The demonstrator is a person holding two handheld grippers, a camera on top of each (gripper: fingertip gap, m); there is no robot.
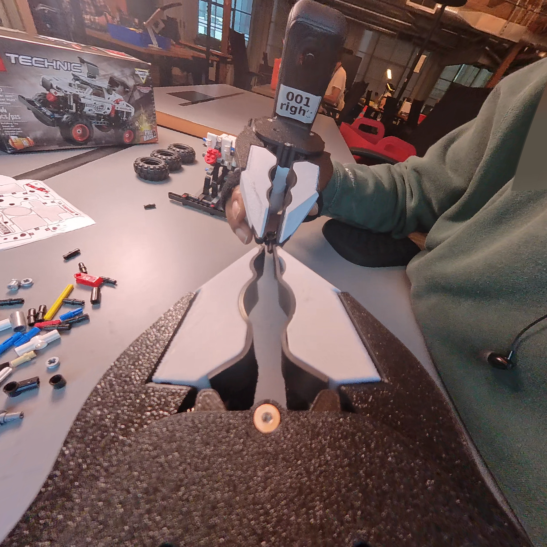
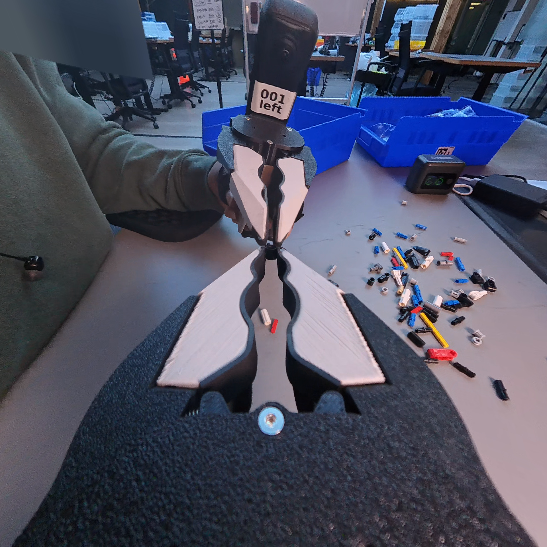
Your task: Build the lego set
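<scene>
My two grippers meet tip to tip above the grey table (image 1: 154,254). My left gripper (image 1: 268,251) is shut on a thin black pin (image 1: 269,246). My right gripper (image 2: 270,253) is shut on a small black round piece (image 2: 270,254). In the left wrist view the right gripper (image 1: 270,236) points down at mine, and in the right wrist view the left gripper (image 2: 269,240) does the same. The two black pieces touch; I cannot tell whether they are joined. The partly built model (image 1: 219,168) stands behind the right gripper, partly hidden by it.
Three black tyres (image 1: 164,161), the set's box (image 1: 74,100) and a sticker sheet (image 1: 32,210) lie to the left. Loose small parts (image 1: 44,319) (image 2: 420,284) are scattered on the table. Two blue bins (image 2: 429,133) and a black device (image 2: 433,174) stand at the back. The tips of both grippers are at nearly the same place.
</scene>
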